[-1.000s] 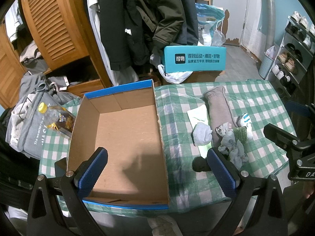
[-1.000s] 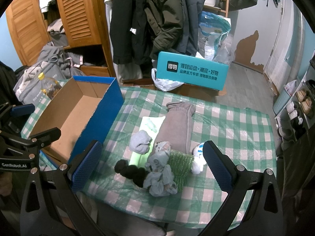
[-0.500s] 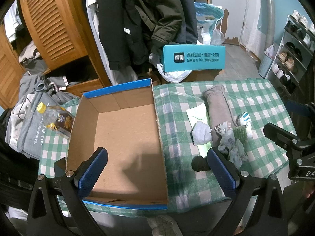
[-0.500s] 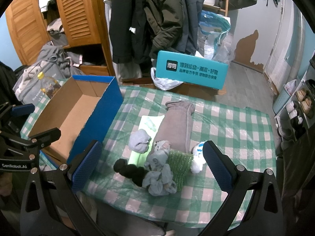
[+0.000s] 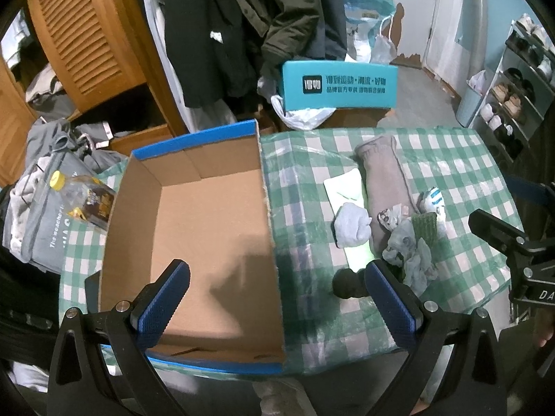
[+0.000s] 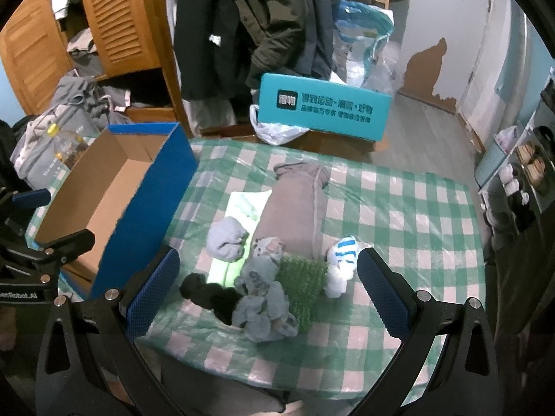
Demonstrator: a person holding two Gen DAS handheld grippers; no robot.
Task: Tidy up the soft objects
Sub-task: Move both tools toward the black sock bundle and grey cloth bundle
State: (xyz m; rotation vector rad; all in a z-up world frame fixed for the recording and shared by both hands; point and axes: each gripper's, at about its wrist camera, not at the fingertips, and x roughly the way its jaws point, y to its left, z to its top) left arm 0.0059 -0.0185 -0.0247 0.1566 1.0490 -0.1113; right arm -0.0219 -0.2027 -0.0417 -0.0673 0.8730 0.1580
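Observation:
An empty blue cardboard box [image 5: 208,228] [image 6: 145,208] sits on the left of the green checked table [image 6: 399,215]. A pile of soft things lies to its right: a long taupe sock [image 6: 298,208], a pale blue balled sock [image 6: 225,239], a black sock [image 6: 211,294], a grey crumpled sock [image 6: 263,305], a green knit piece [image 6: 305,280] and a white-and-blue sock [image 6: 341,260]. My left gripper [image 5: 275,298] is open and empty above the box's near right edge. My right gripper [image 6: 267,291] is open and empty above the pile.
A teal box [image 6: 324,107] stands behind the table with a plastic bag under it. Coats hang at the back [image 6: 263,27]. A bottle [image 5: 81,197] and grey clothes lie left of the box. A shoe rack [image 5: 513,104] is at the right.
Both views have shifted only slightly. The pile sits a little nearer in the right wrist view. Nothing has been taken hold of.

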